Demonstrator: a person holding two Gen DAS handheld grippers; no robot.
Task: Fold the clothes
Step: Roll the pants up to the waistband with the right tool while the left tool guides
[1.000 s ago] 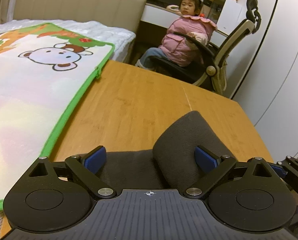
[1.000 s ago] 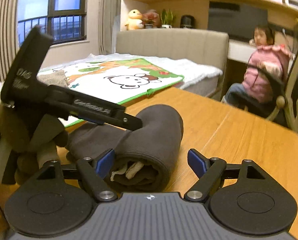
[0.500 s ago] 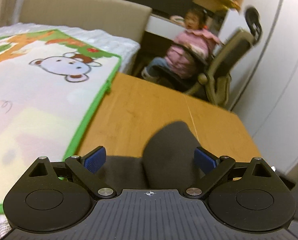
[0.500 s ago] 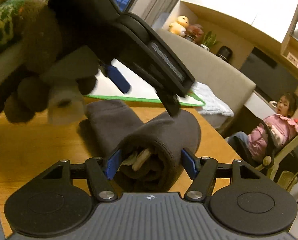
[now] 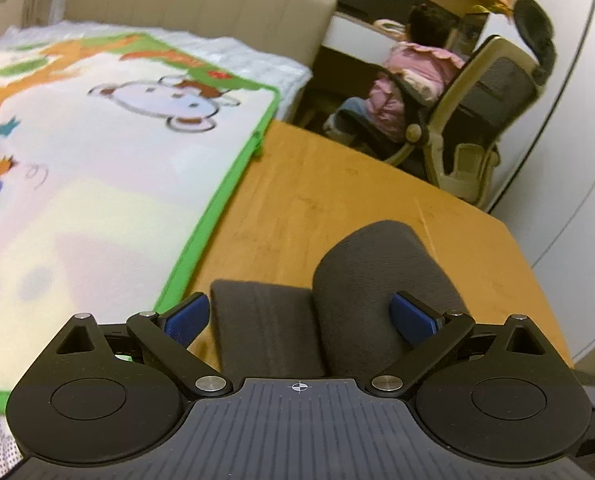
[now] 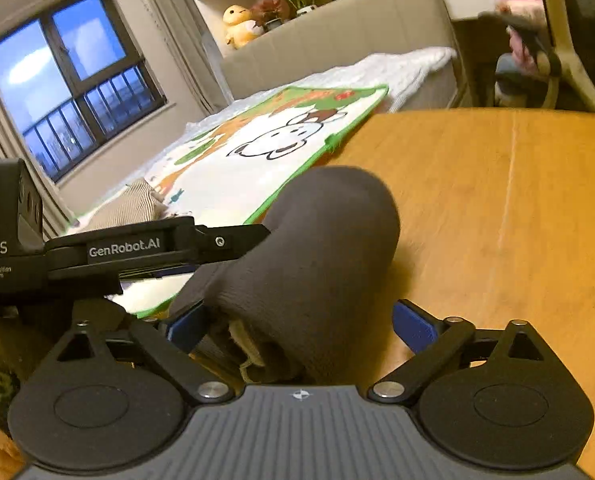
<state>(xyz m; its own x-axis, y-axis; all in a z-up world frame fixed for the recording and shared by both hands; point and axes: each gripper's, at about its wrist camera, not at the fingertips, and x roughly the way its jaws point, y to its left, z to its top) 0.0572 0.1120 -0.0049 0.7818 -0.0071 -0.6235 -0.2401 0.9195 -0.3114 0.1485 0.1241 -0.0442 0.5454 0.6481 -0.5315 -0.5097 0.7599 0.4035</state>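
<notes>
A dark grey garment [image 5: 377, 280] lies rolled up on the wooden table [image 5: 337, 200], with a flat folded part [image 5: 265, 320] beside the roll. My left gripper [image 5: 299, 320] is open, its blue pads either side of the cloth. In the right wrist view the roll [image 6: 317, 256] points away from me, its open end showing a pale lining. My right gripper [image 6: 299, 326] is open around that end of the roll. The left gripper [image 6: 157, 248] reaches in from the left and touches the roll's side.
A cartoon play mat with a green border [image 5: 117, 160] covers the bed left of the table. A child in a pink jacket [image 5: 409, 80] sits in an office chair [image 5: 497, 100] beyond the table's far end. A striped cloth [image 6: 125, 208] lies on the mat.
My right gripper has opened wider around the roll's end and swung to face the table and bed. The left gripper has lowered beside the roll and stays open.
</notes>
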